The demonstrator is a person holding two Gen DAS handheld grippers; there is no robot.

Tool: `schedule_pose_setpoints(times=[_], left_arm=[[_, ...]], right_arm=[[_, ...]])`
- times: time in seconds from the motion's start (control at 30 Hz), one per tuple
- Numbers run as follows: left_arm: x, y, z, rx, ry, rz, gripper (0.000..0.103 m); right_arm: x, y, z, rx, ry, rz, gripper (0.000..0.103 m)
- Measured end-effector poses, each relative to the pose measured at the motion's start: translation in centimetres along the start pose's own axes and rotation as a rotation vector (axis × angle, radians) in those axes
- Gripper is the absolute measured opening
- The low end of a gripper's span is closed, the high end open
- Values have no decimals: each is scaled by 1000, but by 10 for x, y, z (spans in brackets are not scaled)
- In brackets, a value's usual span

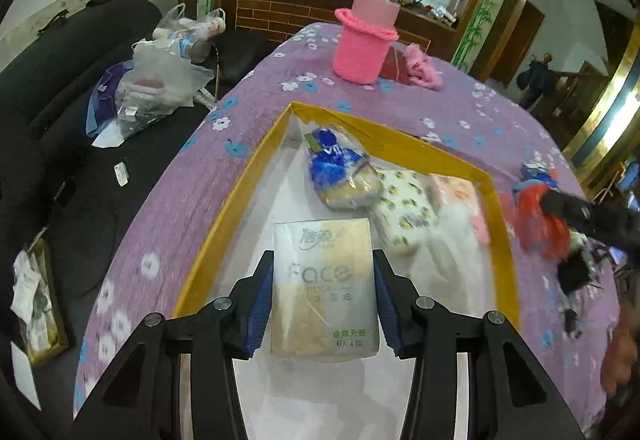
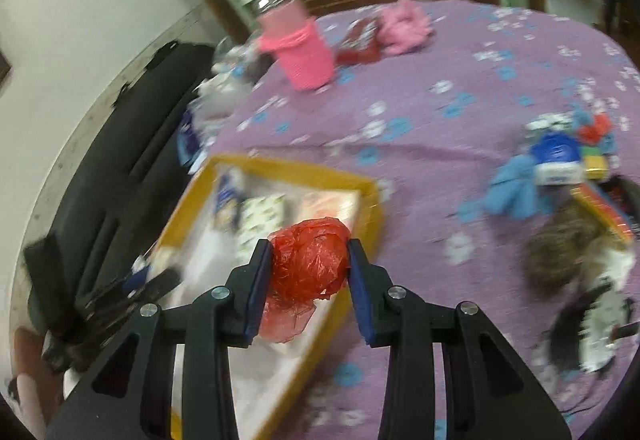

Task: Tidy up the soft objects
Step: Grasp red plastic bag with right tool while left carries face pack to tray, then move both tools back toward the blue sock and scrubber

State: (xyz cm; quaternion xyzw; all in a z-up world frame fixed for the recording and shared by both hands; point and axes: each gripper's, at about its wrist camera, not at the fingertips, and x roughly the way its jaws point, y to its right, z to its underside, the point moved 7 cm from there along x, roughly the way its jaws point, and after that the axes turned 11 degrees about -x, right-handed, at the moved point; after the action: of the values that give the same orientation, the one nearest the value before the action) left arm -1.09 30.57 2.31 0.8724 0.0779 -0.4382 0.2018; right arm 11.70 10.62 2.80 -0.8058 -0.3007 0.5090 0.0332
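A yellow-rimmed box (image 1: 394, 143) with a white floor lies on the purple flowered cloth. My left gripper (image 1: 324, 292) is shut on a "Face" tissue pack (image 1: 324, 288), held over the box's near part. Inside the box lie a blue wrapped pack (image 1: 340, 163), a patterned tissue pack (image 1: 404, 207) and a pink-printed pack (image 1: 460, 195). My right gripper (image 2: 308, 264) is shut on a crumpled red plastic bag (image 2: 310, 260), above the box's right rim (image 2: 372, 195). The right gripper with the red bag also shows blurred at the right of the left wrist view (image 1: 548, 215).
A pink knitted cup cover (image 1: 362, 47) on a bottle, a red item and pink cloth (image 1: 420, 65) stand at the cloth's far side. A pile of blue cloth (image 2: 516, 187), small packs and dark furry things (image 2: 568, 256) lies right. A dark sofa (image 1: 60, 111) with plastic bags is left.
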Motion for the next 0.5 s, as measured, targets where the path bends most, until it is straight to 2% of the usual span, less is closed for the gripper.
schedule_pose_setpoints(times=[0.07, 0.13, 0.17, 0.23, 0.33, 0.5], left_arm=[[14, -1, -9, -11, -2, -25, 47], [24, -2, -15, -30, -15, -23, 54], [27, -4, -17, -47, -15, -21, 60], [26, -6, -19, -68, -6, 3, 63], [10, -8, -18, -91, 25, 50, 69], [-39, -21, -10, -135, 139, 108, 75]], right_arm=[[12, -17, 4, -20, -22, -31, 35], [23, -30, 7, -37, -42, -52, 35], [29, -38, 8, -45, -53, -67, 35], [39, -49, 8, -58, -66, -85, 35], [57, -63, 9, -86, -87, -99, 35], [83, -83, 10, -113, -121, -132, 38]])
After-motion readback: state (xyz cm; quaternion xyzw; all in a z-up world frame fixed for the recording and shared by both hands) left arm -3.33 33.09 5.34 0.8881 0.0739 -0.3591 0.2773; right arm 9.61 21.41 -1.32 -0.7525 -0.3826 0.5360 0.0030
